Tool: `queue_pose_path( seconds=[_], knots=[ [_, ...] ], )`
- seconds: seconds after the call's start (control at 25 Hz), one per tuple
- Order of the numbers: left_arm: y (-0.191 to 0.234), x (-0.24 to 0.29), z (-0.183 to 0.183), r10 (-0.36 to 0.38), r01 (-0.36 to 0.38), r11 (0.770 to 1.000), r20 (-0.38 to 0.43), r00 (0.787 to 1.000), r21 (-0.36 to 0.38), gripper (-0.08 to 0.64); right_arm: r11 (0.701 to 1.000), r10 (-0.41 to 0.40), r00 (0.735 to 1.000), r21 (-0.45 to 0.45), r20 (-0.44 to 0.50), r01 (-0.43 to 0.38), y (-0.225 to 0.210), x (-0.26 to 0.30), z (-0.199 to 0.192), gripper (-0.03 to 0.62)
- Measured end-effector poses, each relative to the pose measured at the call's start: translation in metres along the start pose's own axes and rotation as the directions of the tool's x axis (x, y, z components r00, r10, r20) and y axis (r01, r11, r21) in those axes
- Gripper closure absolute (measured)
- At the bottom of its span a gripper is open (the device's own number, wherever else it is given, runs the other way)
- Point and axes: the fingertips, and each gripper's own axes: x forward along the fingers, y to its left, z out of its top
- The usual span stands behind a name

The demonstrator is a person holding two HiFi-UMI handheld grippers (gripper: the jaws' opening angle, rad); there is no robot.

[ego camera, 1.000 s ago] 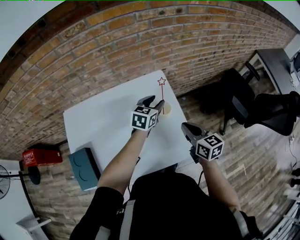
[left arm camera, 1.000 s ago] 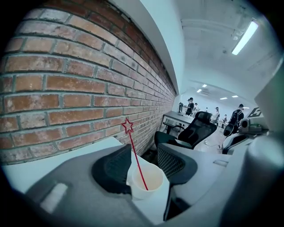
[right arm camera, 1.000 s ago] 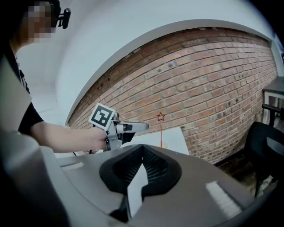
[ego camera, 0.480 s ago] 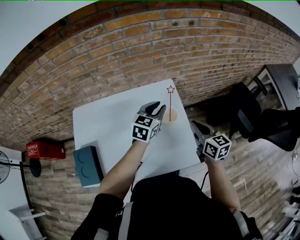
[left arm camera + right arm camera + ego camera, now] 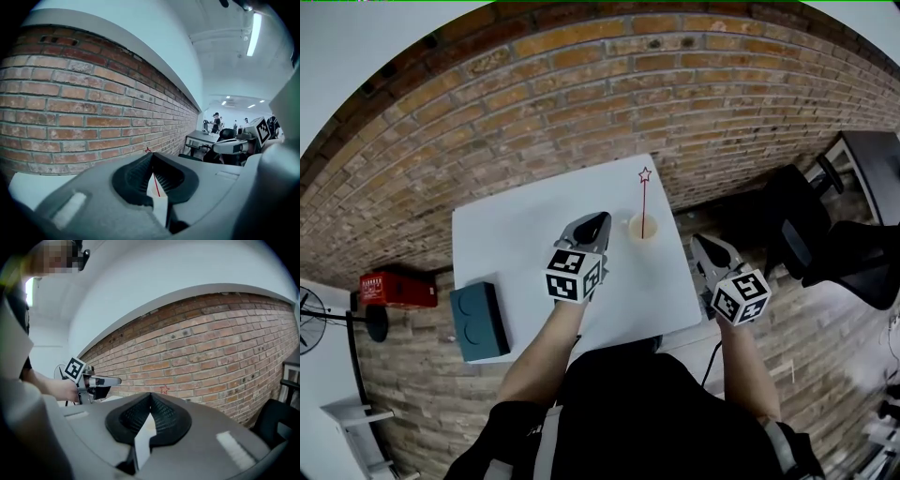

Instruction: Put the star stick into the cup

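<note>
The grey left gripper (image 5: 598,218) hovers above the white square table (image 5: 511,248), its jaws just closing together on nothing. The grey right gripper (image 5: 701,241) is pinched empty too. Beyond them, the thin red star stick (image 5: 644,202) stands upright inside the pale paper cup (image 5: 642,229).

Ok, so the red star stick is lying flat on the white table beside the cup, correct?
Not quite. The star stick is not lying flat beside the cup: it stands upright in the cup, with its star at the top. The cup itself does sit on the white table. The head view shows this.
</note>
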Motion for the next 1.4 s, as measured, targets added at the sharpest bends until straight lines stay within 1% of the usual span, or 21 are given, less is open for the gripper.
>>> queue_pose_path(
  seconds=[0.12, 0.2, 0.28, 0.36, 0.44, 0.48, 0.52, 0.6, 0.68, 0.84, 1.08, 1.28, 1.4],
  knots=[
    [0.005, -0.014, 0.004, 0.020, -0.020, 1.000, 0.031, 0.999, -0.002, 0.554, 0.996, -0.032, 0.998, -0.082, 0.052, 0.036, -0.004, -0.006, 0.013, 0.592],
    [0.008, -0.026, 0.008, 0.029, -0.030, 0.999, 0.048, 0.998, 0.016, 0.554, 0.996, -0.033, 0.995, -0.078, 0.098, 0.041, -0.001, -0.011, 0.022, 0.592],
    [0.012, -0.038, 0.014, 0.040, -0.043, 0.998, 0.066, 0.997, 0.037, 0.554, 0.998, -0.017, 0.991, -0.060, 0.136, 0.025, 0.008, -0.017, 0.031, 0.594],
    [0.021, -0.051, 0.019, 0.059, -0.063, 0.997, 0.085, 0.995, 0.036, 0.554, 0.995, -0.014, 0.990, -0.093, 0.141, 0.028, 0.018, -0.018, 0.036, 0.594],
    [0.033, -0.063, 0.023, 0.084, -0.085, 0.996, 0.105, 0.991, 0.005, 0.554, 0.984, -0.023, 0.993, -0.173, 0.118, 0.043, 0.027, -0.017, 0.035, 0.594],
    [0.039, -0.067, 0.023, 0.096, -0.095, 0.995, 0.112, 0.989, -0.011, 0.554, 0.979, -0.021, 0.994, -0.199, 0.111, 0.043, 0.031, -0.016, 0.035, 0.594],
    [0.043, -0.070, 0.023, 0.106, -0.104, 0.994, 0.115, 0.988, -0.021, 0.554, 0.978, -0.014, 0.994, -0.205, 0.111, 0.037, 0.036, -0.015, 0.035, 0.594],
    [0.051, -0.074, 0.020, 0.117, -0.115, 0.993, 0.110, 0.987, -0.028, 0.554, 0.984, 0.003, 0.992, -0.177, 0.125, 0.019, 0.042, -0.016, 0.037, 0.594],
    [0.055, -0.074, 0.018, 0.121, -0.119, 0.992, 0.106, 0.987, -0.029, 0.554, 0.988, 0.003, 0.991, -0.155, 0.136, 0.018, 0.043, -0.016, 0.039, 0.594],
    [0.055, -0.072, 0.023, 0.109, -0.109, 0.994, 0.110, 0.988, -0.014, 0.554, 0.986, -0.015, 0.991, -0.164, 0.136, 0.038, 0.039, -0.017, 0.041, 0.594],
    [0.046, -0.064, 0.030, 0.065, -0.066, 0.998, 0.106, 0.992, 0.004, 0.554, 0.984, -0.037, 0.986, -0.164, 0.163, 0.064, 0.037, -0.022, 0.055, 0.594],
    [0.040, -0.059, 0.042, 0.044, -0.047, 0.999, 0.121, 0.992, 0.021, 0.554, 0.983, -0.043, 0.984, -0.170, 0.174, 0.073, 0.038, -0.024, 0.064, 0.594],
    [0.039, -0.057, 0.045, 0.036, -0.039, 0.999, 0.123, 0.992, 0.023, 0.554, 0.982, -0.040, 0.985, -0.173, 0.167, 0.070, 0.039, -0.022, 0.062, 0.594]
  ],
)
